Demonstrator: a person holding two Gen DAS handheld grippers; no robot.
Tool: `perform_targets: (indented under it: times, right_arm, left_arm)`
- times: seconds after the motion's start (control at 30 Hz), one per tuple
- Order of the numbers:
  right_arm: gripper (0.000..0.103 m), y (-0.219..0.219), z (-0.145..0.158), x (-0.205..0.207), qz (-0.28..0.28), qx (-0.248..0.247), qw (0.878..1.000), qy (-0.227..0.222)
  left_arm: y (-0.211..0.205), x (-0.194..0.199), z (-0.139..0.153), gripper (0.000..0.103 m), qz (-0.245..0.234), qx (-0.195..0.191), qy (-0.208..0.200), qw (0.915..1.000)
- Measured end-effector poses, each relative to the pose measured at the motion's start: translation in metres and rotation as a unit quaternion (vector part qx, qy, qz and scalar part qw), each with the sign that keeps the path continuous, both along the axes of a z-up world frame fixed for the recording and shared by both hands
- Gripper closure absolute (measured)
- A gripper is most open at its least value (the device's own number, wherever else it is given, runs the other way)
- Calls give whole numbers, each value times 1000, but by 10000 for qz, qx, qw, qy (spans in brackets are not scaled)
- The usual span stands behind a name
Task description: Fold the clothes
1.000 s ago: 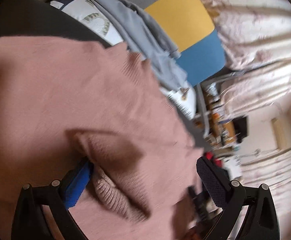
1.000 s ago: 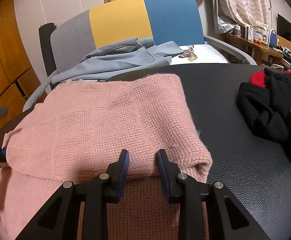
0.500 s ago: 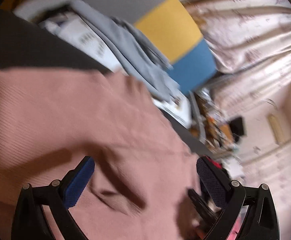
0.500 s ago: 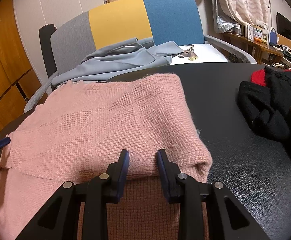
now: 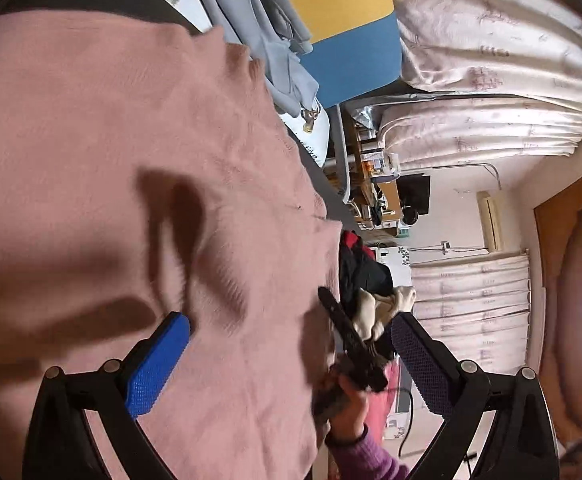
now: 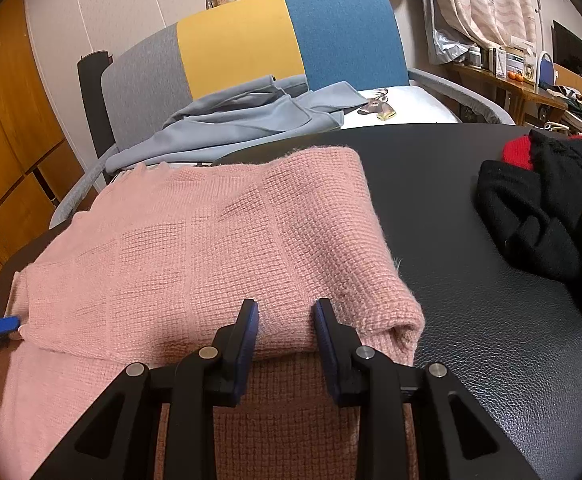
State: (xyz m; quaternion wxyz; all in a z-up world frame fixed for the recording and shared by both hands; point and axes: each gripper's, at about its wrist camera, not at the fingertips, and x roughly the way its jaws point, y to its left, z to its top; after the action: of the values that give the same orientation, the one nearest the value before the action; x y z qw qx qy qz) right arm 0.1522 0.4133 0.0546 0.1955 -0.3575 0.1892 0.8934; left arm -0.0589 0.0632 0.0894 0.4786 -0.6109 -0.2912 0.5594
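Jaws of the right gripper (image 6: 285,330) are sitting closest to us, partly closed around the thick folded edge of the pink sweater (image 6: 219,248). The pads seem to be squeezing that fold, though the knit is soft, so how hard they press is not clear. This gripper is pointing down at the near right corner of the fold.

Next comes the sweater itself. It is lying flat on the black desk (image 6: 471,280), folded over once, with its long side running left to right across the right wrist view. A lower layer is sticking out under the fold, toward us.

At the far left end of that long side, the left gripper (image 5: 287,344) is hanging over the cloth. Its jaws are standing wide apart and holding nothing. So the left one is nearer the loose left end, and the right one is nearer the right corner.

Farther off on the desk, a pile of black clothes (image 6: 543,204) is waiting, well apart from the sweater.

Behind the desk, a grey garment (image 6: 243,120) is lying on a chair (image 6: 291,40).
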Motion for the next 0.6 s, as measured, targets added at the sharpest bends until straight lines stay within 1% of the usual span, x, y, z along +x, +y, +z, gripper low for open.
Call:
perform_targets:
  times: [0.07,0.13,0.17,0.2,0.27,0.33,0.4,0.53,0.57,0.6]
  right_arm:
    - [74,0,0,0,-1,7,10000,-4]
    - [74,0,0,0,-7,18,10000,-11]
    - [74,-1,0,0,-8,30,10000,-17]
    - [74,-1,0,0,-8,41,10000,-25]
    - [74,-2,0,-1,-9,63,10000,-37]
    - [74,-2,0,-1,-10,82,10000,-48]
    - [74,-2,0,-1,-7,77,10000,-45]
    - [74,-1,0,-1,-2,38,10000,-22]
    - [74,-1,0,-1,-2,20,10000,-10]
    - [74,-1,-1,-1,-2,2,10000,3]
  left_arm:
    - [-16,3,-1,1,54,-57,-49,10000]
    - [-25,6,-1,1,233,-259,76,9994]
    - [-25,10,1,1,305,-228,164,9991]
    - [-21,13,6,1,321,-95,217,9992]
    - [-7,18,9,1,315,111,333,9989]
    - [20,25,17,1,126,320,455,9984]
    - [47,30,16,1,-34,316,566,9979]
    - [97,43,13,1,-148,-209,1048,9942]
    - [95,41,8,1,58,-536,1229,9910]
    - [93,40,4,2,270,-867,1409,9858]
